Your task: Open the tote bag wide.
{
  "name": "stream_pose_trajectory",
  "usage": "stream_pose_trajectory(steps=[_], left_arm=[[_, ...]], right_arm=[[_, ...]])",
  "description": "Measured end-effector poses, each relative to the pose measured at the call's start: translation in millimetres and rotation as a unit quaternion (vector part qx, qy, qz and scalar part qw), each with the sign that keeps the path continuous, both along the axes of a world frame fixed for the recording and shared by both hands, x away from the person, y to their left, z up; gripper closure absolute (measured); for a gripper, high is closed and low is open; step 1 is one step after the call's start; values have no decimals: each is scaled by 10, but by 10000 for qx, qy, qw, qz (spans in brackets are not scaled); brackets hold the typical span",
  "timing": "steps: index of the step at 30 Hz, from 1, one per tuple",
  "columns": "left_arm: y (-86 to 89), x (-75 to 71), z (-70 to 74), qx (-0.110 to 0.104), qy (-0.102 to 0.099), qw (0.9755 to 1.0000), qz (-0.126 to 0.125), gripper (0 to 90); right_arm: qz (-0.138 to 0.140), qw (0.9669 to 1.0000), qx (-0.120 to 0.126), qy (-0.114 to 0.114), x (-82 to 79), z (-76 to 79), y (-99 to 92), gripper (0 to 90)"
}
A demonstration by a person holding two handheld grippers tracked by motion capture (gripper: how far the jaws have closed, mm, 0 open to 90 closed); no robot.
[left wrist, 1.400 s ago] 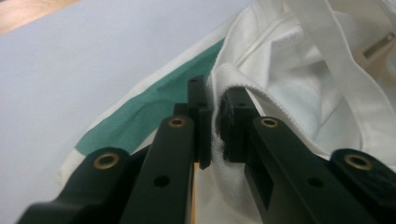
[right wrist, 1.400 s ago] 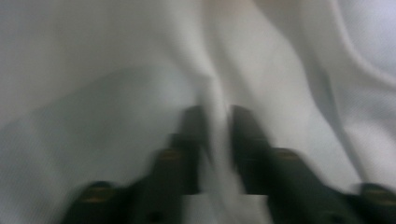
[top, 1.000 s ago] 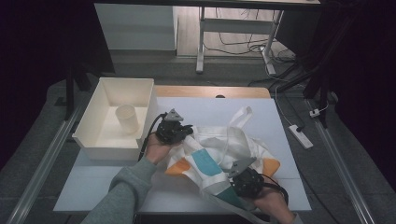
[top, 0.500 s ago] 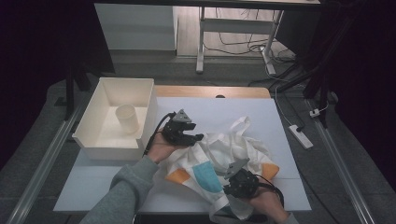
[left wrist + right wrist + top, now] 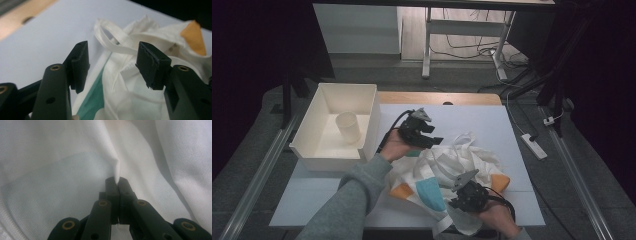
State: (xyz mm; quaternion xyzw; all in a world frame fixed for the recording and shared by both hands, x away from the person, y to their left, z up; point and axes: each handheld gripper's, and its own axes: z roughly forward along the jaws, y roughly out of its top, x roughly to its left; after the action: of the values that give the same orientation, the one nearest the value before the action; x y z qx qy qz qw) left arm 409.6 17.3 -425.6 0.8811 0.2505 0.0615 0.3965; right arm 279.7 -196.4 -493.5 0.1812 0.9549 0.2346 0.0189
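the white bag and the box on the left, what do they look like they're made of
White bag: looks like woven cloth, matte; the right gripper view shows a fine weave and soft folds. Box: probably plastic or coated card, with smooth, stiff cream walls; the pictures don't settle which.

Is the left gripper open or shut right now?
Open. In the left gripper view, the left gripper has its jaws spread wide above the white bag, gripping nothing.

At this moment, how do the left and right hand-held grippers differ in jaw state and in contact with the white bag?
The left hand-held gripper has its jaws spread wide with nothing between them, above the white cloth bag. The right hand-held gripper has its jaws shut, pinching a fold of the bag's fabric. Both are black, two-jawed and held by hand at the same bag.
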Motion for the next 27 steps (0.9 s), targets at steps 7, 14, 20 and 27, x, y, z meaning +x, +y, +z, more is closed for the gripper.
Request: stream_pose_trajectory(steps=[7, 14, 20, 27], left_arm=[[-268, 187, -258, 562, 371, 9964, -518, 461], [-292, 149, -394, 935, 589, 9895, -931, 466], [-387, 89, -548, 1453, 635, 9804, -1165, 618], [-379, 86, -552, 1467, 359, 9841, -932, 871]], right_arm=[[-26, 10000, 32, -37, -14, -13, -9, 886], [-41, 10000, 42, -39, -12, -20, -9, 886], [-41, 10000, 39, -54, -12, -23, -7, 886], [-46, 9999, 35, -109, -30, -17, -7, 886]])
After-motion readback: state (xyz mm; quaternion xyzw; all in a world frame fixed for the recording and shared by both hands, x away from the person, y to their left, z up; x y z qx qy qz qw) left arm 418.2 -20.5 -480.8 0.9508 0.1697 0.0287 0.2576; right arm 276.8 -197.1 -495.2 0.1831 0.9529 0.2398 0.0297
